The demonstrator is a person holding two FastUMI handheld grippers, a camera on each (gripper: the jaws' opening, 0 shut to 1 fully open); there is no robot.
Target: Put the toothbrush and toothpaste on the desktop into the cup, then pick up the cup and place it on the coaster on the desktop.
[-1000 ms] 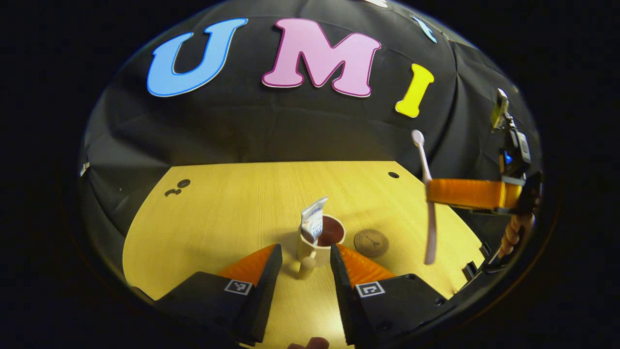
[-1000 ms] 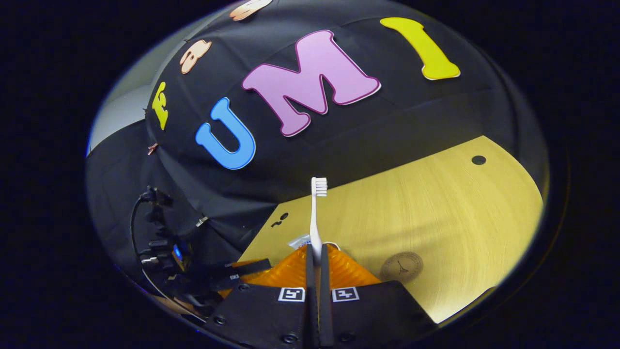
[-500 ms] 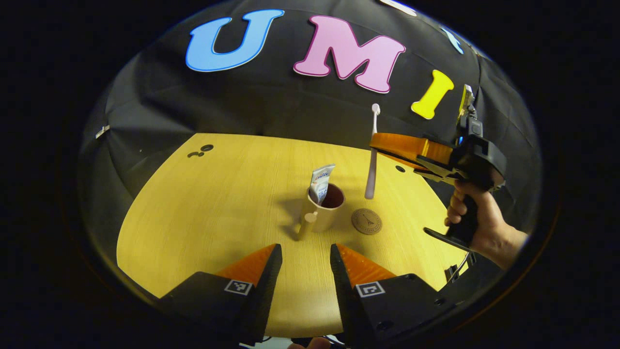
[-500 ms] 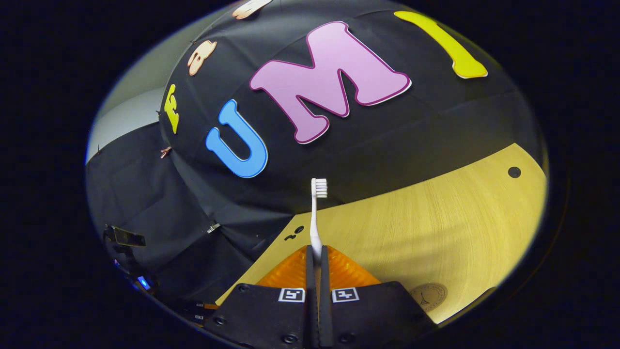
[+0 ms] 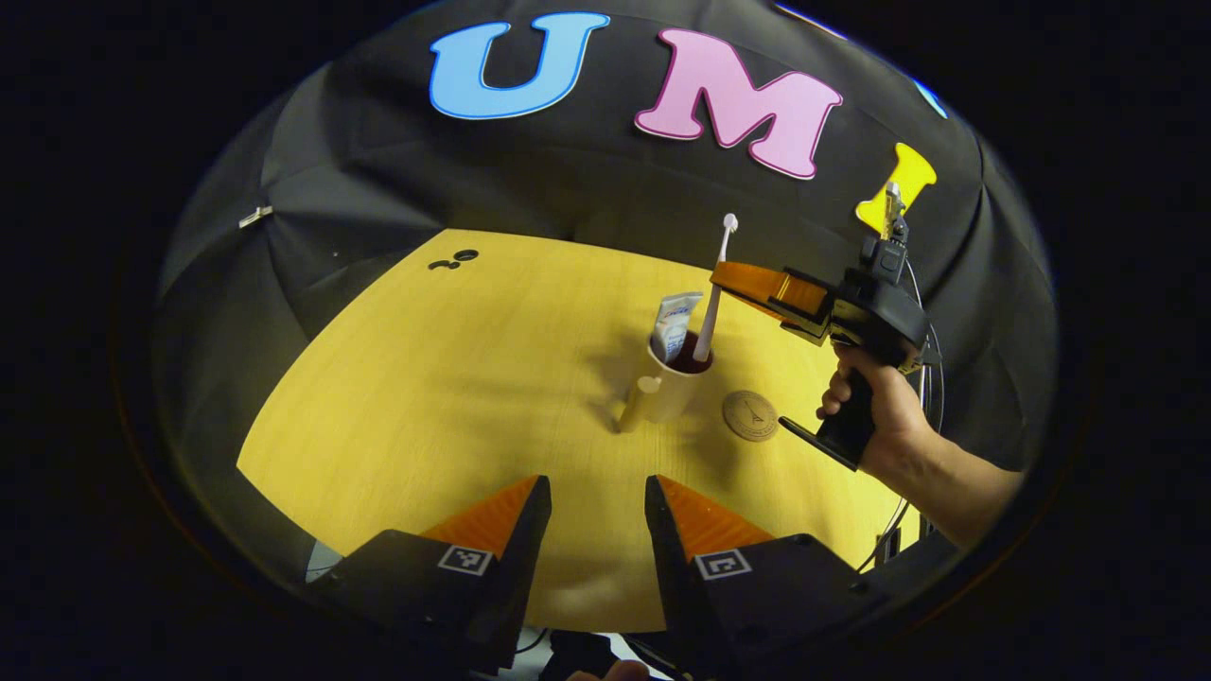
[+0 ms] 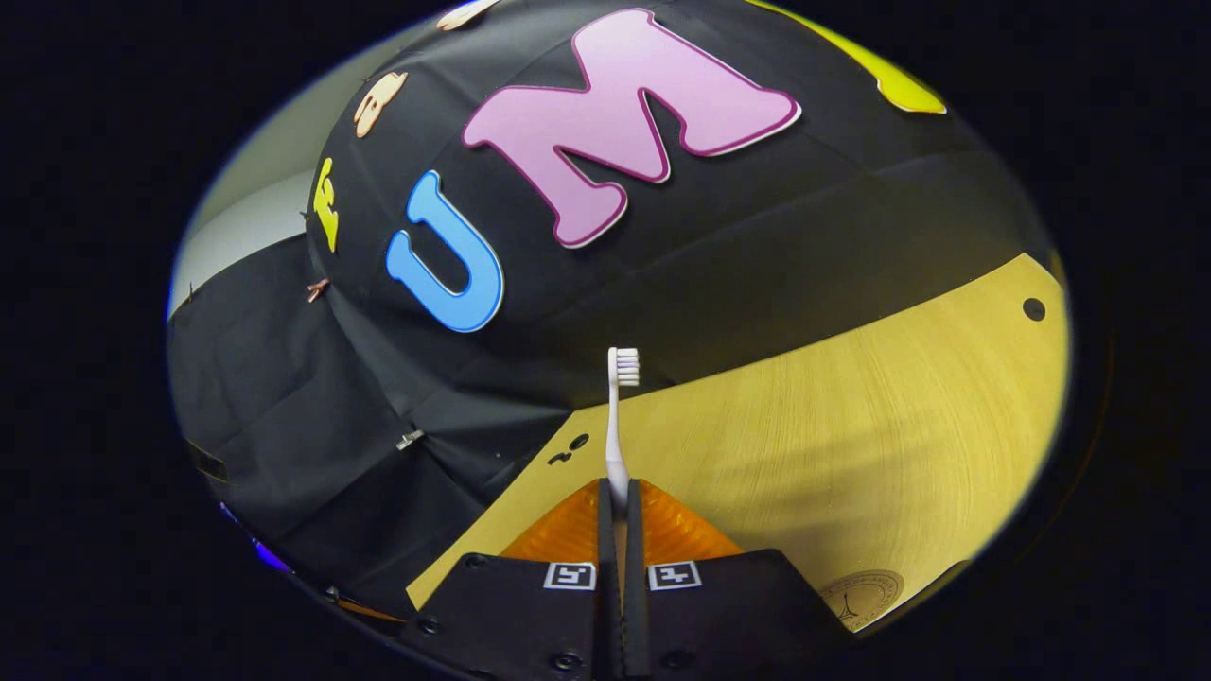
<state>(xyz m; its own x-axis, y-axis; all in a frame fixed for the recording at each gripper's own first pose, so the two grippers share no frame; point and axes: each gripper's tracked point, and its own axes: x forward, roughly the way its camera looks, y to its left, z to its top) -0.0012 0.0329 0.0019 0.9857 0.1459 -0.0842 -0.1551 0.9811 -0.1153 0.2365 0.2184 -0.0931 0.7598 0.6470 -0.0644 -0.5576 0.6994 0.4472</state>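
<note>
My right claw (image 6: 616, 501) pinched the toothbrush (image 6: 617, 416), handle tip inside the cup (image 5: 674, 386) beside the toothpaste (image 5: 675, 324); a sideways drag risked tipping it. Left claw (image 5: 591, 511) hung spread.

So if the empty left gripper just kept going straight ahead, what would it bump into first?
Probably the cup, standing roughly ahead between the left gripper fingers' line; bare desktop lies before it, though depth is uncertain.

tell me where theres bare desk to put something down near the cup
The desktop is bare across the wide stretch left of the cup and in the strip between it and the left gripper. It is crowded to the cup's right: the coaster lies close beside it, and the right gripper holds the toothbrush into the cup beside the toothpaste.
</note>
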